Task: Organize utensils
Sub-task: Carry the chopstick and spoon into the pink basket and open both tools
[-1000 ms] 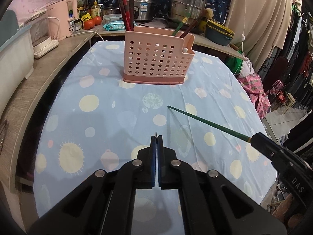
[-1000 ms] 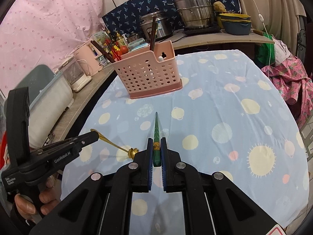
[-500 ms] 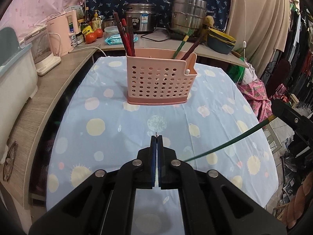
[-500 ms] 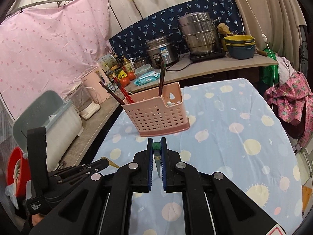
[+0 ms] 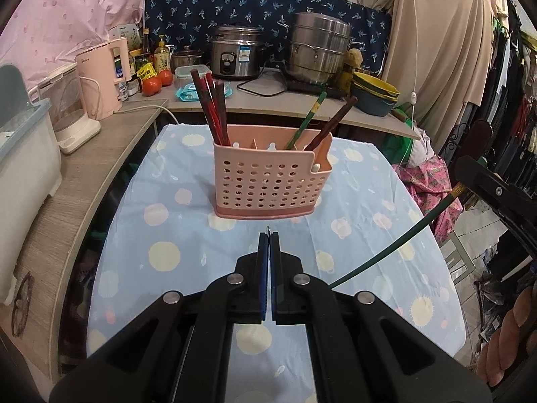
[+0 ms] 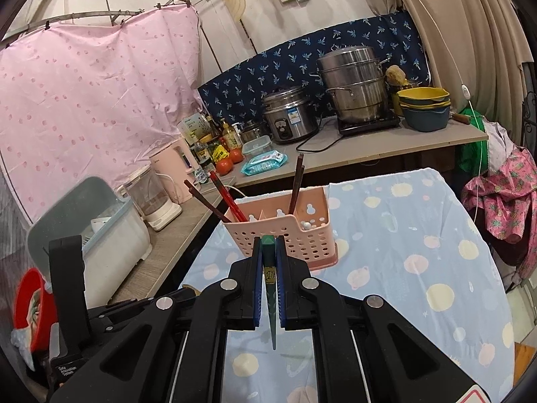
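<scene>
A pink perforated utensil holder (image 5: 268, 184) stands on the table with the blue dotted cloth (image 5: 161, 228). Red chopsticks (image 5: 211, 107) lean in its left compartment; a green and a brown chopstick (image 5: 330, 121) lean in its right one. My left gripper (image 5: 268, 235) is shut, with a thin metal edge showing at its tips; the right wrist view shows a gold bit (image 6: 186, 288) there. My right gripper (image 6: 268, 240) is shut on a green chopstick (image 6: 270, 268), held in the air in front of the holder (image 6: 295, 235). That chopstick (image 5: 396, 245) slants down-left from the right gripper (image 5: 465, 176).
A wooden counter (image 5: 84, 174) runs along the left with a pink kettle (image 5: 100, 77), a white bin and glasses. The back counter holds a rice cooker (image 5: 236, 53), a steamer pot (image 5: 319, 50), stacked bowls (image 5: 376, 95) and tomatoes. Clothes hang at the right.
Both grippers have risen above the table and tilted up toward the holder. The green chopstick came up off the cloth and now hangs slanting from the right gripper.
</scene>
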{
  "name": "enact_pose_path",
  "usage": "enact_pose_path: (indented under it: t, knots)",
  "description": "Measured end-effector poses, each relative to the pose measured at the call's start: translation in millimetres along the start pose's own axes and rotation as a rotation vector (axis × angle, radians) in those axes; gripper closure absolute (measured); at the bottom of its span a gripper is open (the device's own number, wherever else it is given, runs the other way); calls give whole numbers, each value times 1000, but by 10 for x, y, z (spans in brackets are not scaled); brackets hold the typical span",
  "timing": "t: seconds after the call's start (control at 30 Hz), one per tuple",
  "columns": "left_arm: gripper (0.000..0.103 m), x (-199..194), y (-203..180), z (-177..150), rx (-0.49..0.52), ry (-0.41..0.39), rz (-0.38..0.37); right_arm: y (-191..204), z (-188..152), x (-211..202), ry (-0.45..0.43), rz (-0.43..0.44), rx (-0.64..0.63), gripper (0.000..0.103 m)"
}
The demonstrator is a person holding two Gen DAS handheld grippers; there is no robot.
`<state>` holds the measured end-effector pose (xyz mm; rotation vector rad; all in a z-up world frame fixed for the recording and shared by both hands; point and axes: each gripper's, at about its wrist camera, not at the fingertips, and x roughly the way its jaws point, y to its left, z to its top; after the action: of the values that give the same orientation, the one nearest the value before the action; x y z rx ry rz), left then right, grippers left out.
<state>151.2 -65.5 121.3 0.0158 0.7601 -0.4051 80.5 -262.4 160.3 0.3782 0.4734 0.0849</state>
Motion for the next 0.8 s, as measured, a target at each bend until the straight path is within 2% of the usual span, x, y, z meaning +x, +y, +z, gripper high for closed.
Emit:
enact_pose_path:
  t: [0.27,0.53,0.8]
  knots:
    - [102,-30,100,445,-17,-67,-18,41,405,64,-87,0,-9,96]
    - [102,6,144,932,-6,-139,13,84,892,165,-186,0,-3,96]
    - [102,246,165,1345,14,-167,49,81,1260,479,-227,4,18,96]
